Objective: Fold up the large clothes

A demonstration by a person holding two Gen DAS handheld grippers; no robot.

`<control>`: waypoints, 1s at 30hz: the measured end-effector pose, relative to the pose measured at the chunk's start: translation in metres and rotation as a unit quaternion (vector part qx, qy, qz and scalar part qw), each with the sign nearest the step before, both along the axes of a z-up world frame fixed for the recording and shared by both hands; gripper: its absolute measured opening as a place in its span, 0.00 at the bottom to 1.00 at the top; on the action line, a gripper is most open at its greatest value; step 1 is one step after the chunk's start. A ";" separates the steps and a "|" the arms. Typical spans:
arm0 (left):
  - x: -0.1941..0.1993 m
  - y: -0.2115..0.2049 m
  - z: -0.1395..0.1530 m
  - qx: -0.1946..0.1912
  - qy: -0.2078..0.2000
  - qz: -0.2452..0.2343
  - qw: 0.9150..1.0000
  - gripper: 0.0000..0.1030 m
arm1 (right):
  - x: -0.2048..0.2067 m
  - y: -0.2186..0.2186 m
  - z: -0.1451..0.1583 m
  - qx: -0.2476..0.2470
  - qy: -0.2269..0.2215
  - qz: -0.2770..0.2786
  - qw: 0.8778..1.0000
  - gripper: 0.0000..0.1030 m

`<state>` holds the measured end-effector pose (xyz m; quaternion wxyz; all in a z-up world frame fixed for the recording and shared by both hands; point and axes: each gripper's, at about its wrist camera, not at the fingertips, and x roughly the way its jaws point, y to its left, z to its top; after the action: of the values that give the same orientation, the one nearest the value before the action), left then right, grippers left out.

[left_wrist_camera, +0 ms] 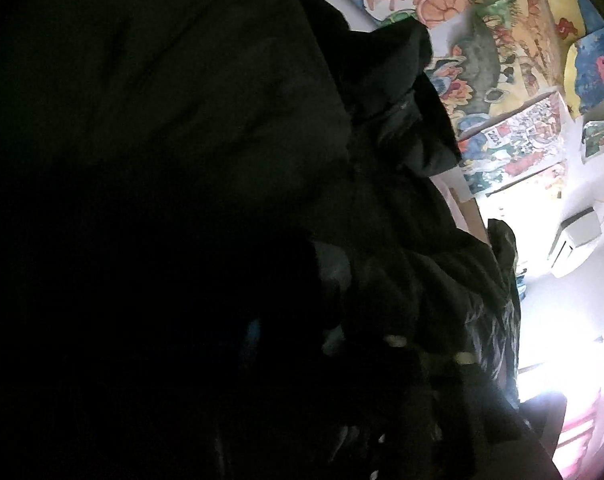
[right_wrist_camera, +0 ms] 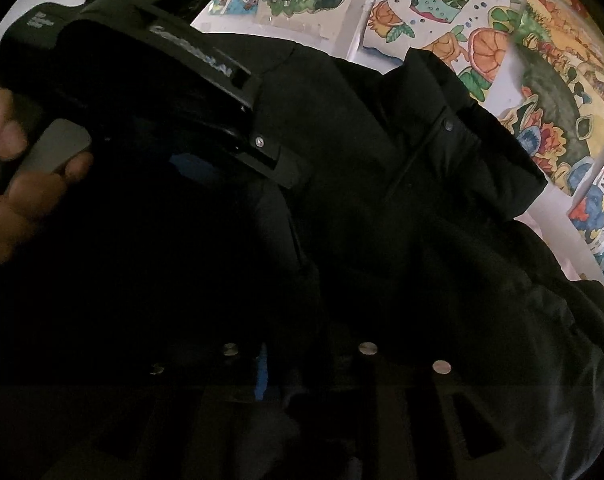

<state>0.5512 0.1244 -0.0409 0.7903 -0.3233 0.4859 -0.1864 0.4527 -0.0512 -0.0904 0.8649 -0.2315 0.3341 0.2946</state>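
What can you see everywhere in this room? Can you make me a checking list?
Surface: nothing seen; the black coat hides whatever it lies on.
Job's things: one big black coat, puffy and rumpled, not yet folded, with its collar towards the wall.
Clutter: a patterned cloth peeks out past the coat's edge.
Tongs: the left tongs, held by a hand, reach onto the coat. The right tongs are low over it. It is too dark to tell whether either is open or shut.
Cables: nothing seen.
Surroundings: colourful drawings cover the white wall, with an air conditioner and a bright window nearby.
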 end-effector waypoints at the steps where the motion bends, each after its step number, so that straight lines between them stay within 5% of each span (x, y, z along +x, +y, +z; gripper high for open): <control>1: 0.000 -0.003 -0.001 -0.002 -0.002 -0.004 1.000 0.12 | 0.000 0.000 0.001 -0.001 0.000 0.000 1.000 0.27; 4: -0.004 -0.012 0.007 0.024 -0.032 -0.008 0.999 0.03 | -0.004 -0.006 0.004 -0.003 -0.002 0.001 1.000 0.39; 5: -0.008 -0.015 0.015 0.048 -0.056 0.001 0.997 0.03 | -0.005 -0.009 0.007 -0.002 -0.004 0.001 1.000 0.51; 6: -0.012 -0.017 0.025 0.074 -0.082 0.007 0.994 0.02 | -0.008 -0.015 0.012 0.008 -0.005 0.005 1.000 0.63; 8: -0.020 -0.020 0.041 0.112 -0.119 0.015 0.986 0.02 | -0.016 -0.029 0.026 0.038 -0.006 0.027 0.999 0.69; 10: -0.028 -0.019 0.060 0.149 -0.162 0.029 0.975 0.02 | -0.022 -0.047 0.041 0.058 -0.026 0.040 0.997 0.70; 14: -0.046 -0.010 0.090 0.251 -0.226 0.065 0.939 0.02 | -0.015 -0.094 0.069 0.083 -0.080 0.000 0.993 0.82; 18: -0.058 -0.003 0.090 0.326 -0.236 0.081 0.912 0.02 | 0.018 -0.146 0.080 0.102 -0.094 -0.111 0.984 0.82; 22: -0.058 0.001 0.068 0.354 -0.192 0.068 0.913 0.02 | 0.062 -0.195 0.066 0.124 -0.060 -0.217 0.966 0.81; 24: -0.060 0.001 0.053 0.388 -0.174 0.058 0.903 0.02 | 0.076 -0.205 0.055 0.126 -0.049 -0.241 0.961 0.67; 30: -0.048 0.002 0.021 0.414 -0.129 0.042 0.900 0.02 | 0.110 -0.194 0.013 0.095 0.007 -0.243 0.965 0.37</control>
<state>0.5034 0.1265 -0.0202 0.9156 0.0398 0.3993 0.0253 0.5624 -0.2451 -0.0779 0.9261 -0.0577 0.3568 0.1081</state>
